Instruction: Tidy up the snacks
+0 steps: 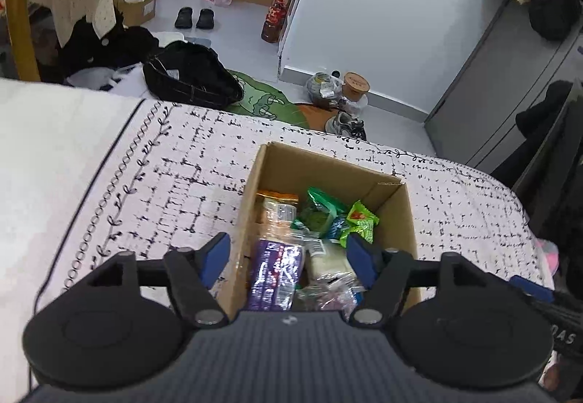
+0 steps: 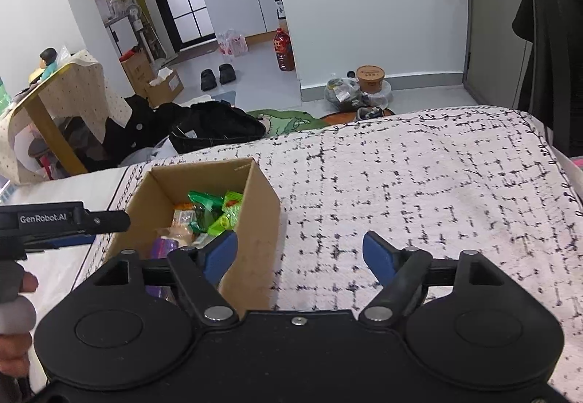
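Cardboard box (image 1: 391,206) stands open on the patterned bed cover (image 1: 175,162), holding the snack packets (image 1: 309,235). Left gripper (image 1: 289,259) hangs over the box, jaws released, nothing between. Right gripper (image 2: 300,253) likewise spread and empty, over the box's near corner and the cover beside it.

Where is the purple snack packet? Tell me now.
In the left wrist view the purple snack packet lies inside the cardboard box, at its near end between the open left gripper fingers, beside a pale packet.

Matt cardboard box (image 1: 277,166), glossy plastic snack packets (image 1: 277,272)
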{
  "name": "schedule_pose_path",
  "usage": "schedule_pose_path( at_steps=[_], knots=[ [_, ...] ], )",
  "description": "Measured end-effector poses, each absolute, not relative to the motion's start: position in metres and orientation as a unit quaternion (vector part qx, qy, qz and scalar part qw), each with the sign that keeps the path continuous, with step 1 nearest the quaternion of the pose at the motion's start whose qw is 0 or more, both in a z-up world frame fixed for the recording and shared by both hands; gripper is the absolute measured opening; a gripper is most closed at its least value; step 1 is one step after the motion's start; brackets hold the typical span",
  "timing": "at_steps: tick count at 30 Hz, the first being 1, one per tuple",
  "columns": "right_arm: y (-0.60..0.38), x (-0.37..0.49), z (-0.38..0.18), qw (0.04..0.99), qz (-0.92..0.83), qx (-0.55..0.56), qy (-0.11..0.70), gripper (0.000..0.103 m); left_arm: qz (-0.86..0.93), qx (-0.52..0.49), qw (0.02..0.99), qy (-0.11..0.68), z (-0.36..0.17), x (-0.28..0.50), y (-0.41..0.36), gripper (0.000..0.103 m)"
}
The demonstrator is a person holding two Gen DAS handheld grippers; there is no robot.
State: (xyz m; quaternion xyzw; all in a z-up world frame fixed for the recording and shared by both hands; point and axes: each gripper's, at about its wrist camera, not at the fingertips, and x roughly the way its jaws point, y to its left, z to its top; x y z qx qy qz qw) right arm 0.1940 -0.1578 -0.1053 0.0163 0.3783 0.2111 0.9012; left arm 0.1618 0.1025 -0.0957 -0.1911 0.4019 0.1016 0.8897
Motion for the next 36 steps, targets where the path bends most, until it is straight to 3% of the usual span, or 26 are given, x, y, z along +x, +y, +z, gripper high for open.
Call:
schedule_pose_path(
  at_steps=[9, 16, 36],
  knots=[
    [-0.174, 0.181, -0.09, 0.902, 0.203, 0.005, 0.38, 0.095, 0.062, -0.165, 0.9, 0.399, -0.082, 0.147, 0.093, 0.083],
    [-0.18, 0.17, -0.076, 0.905, 0.204, 0.005, 0.373, 0.102, 0.056, -0.14, 0.9, 0.409, -0.073, 0.13, 0.09, 0.088],
    [-0.2, 0.138, -0.047, 0.907, 0.194, 0.001, 0.374, 0.103, 0.019, -0.108, 0.906, 0.409, -0.034, 0.083, 0.078, 0.098]
  ],
)
